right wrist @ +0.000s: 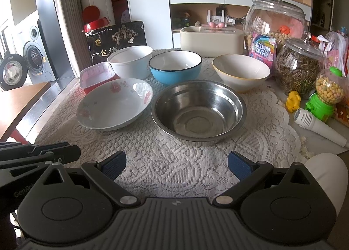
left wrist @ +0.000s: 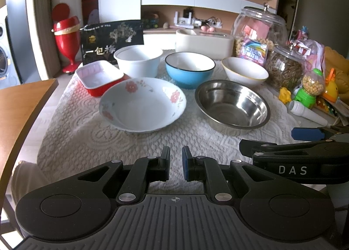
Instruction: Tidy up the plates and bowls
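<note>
On the lace cloth stand a floral white plate-bowl (left wrist: pixel 142 104) (right wrist: pixel 114 104), a steel bowl (left wrist: pixel 232 105) (right wrist: pixel 198 111), a blue bowl (left wrist: pixel 189 70) (right wrist: pixel 175 68), a white tub bowl (left wrist: pixel 138 59) (right wrist: pixel 130 60), a yellow-rimmed white bowl (left wrist: pixel 244 71) (right wrist: pixel 241 71) and a red rectangular dish (left wrist: pixel 99 76) (right wrist: pixel 97 75). My left gripper (left wrist: pixel 176 164) is nearly shut with a narrow gap, empty, in front of the floral bowl. My right gripper (right wrist: pixel 176 165) is open and empty in front of the steel bowl; it shows at the left wrist view's right edge (left wrist: pixel 305 134).
Two glass jars (right wrist: pixel 274 25) (right wrist: pixel 298 69), a cream box (right wrist: pixel 211 40), a black snack bag (right wrist: pixel 115 38), toys (right wrist: pixel 322 95) and a white microphone (right wrist: pixel 316 125) crowd the back and right. A wooden table (left wrist: pixel 24 101) lies left. A red bin (left wrist: pixel 66 34) stands behind.
</note>
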{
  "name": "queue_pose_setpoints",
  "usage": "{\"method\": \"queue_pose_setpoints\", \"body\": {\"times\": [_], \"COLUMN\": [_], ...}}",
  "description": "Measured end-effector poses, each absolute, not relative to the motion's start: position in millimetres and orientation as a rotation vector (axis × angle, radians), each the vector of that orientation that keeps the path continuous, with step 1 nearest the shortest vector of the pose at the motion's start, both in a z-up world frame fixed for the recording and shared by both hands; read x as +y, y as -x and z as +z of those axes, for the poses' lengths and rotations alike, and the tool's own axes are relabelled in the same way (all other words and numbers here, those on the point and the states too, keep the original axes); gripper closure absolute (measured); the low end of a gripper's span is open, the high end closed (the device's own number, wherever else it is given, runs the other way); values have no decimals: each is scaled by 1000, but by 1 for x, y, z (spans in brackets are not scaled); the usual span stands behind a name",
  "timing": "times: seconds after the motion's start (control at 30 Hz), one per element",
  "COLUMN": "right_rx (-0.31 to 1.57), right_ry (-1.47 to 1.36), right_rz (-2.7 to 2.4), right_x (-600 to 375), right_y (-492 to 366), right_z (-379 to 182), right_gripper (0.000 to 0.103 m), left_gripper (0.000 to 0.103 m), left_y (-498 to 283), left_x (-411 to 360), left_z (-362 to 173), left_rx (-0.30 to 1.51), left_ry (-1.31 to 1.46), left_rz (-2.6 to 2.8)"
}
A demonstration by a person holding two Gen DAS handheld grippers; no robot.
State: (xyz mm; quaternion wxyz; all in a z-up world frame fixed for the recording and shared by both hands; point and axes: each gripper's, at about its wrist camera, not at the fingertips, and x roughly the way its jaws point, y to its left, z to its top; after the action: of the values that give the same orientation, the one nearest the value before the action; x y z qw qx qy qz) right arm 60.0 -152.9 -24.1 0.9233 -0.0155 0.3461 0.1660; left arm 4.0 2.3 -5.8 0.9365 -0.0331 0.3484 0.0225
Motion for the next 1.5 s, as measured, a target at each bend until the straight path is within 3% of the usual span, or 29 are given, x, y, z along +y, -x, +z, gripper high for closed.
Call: {"method": "queue_pose_setpoints", "body": {"times": [1.5], "right_rx": [715], "right_ry": [26], "right_rz": [345], "right_x": [-153], "right_y": [-59], "right_z": [-28], "right_gripper": [3], "left_gripper": [89], "left_y": [-4], "left_x": [5], "left_z": [-8], "left_rx": [724], "left_ry": [73], "left_rz": [55]}}
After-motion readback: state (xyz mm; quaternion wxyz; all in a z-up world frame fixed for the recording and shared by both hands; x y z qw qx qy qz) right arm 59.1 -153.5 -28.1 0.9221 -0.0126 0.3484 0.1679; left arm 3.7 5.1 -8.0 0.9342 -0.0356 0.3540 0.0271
